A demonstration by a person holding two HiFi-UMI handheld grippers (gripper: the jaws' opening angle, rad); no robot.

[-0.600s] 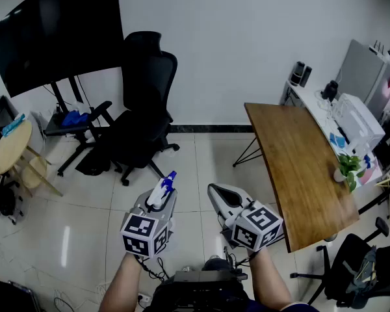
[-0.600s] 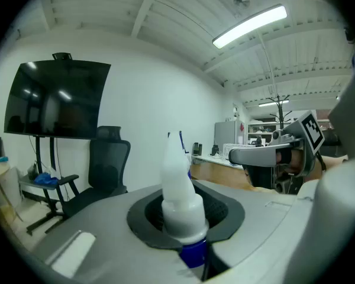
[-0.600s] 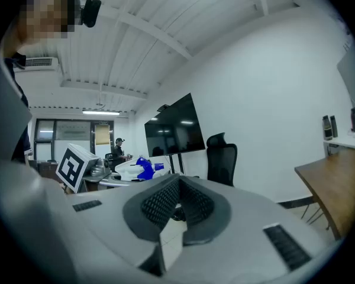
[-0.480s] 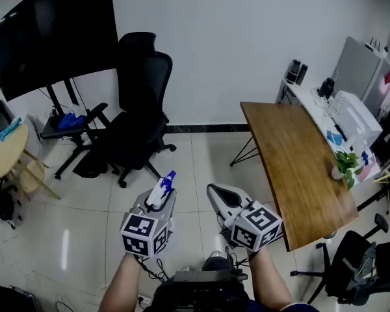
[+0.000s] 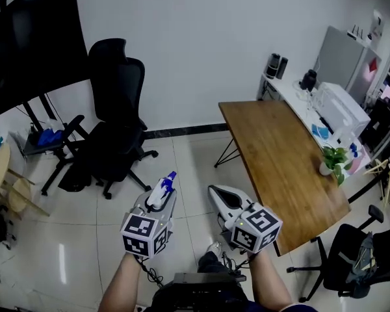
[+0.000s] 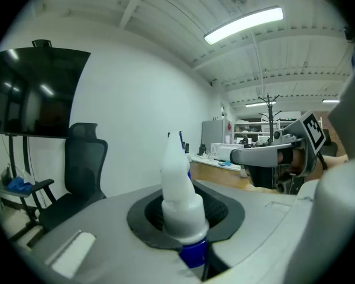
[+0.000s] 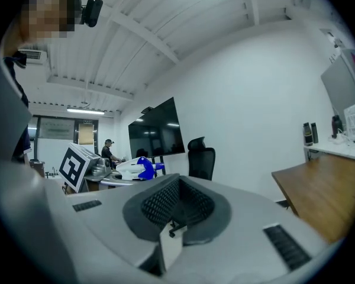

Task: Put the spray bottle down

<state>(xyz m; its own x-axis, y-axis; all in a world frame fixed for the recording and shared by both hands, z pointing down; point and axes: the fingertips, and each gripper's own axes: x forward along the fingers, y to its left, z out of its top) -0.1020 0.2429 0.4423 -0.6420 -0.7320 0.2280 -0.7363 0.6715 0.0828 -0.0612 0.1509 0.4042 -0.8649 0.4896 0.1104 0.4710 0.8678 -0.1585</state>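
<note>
In the head view a white spray bottle (image 5: 161,192) with a blue nozzle lies along my left gripper (image 5: 160,201), nozzle pointing away from me, over the tiled floor. The left gripper view shows its white body (image 6: 177,185) and blue collar clamped between the dark pads, so that gripper is shut on it. My right gripper (image 5: 216,194) hovers beside it to the right, shut with nothing in it; its pads (image 7: 176,209) meet in the right gripper view. There the held bottle (image 7: 144,168) also shows at the left.
A long wooden table (image 5: 279,155) runs off to the right, with a potted plant (image 5: 331,162) at its far edge. A white machine (image 5: 341,106) sits on a counter behind it. A black office chair (image 5: 114,129) and a big dark screen (image 5: 23,51) stand to the left.
The head view has swung right: chair, screen and table have slid left in the picture. Both grippers and the bottle keep their places in it.
</note>
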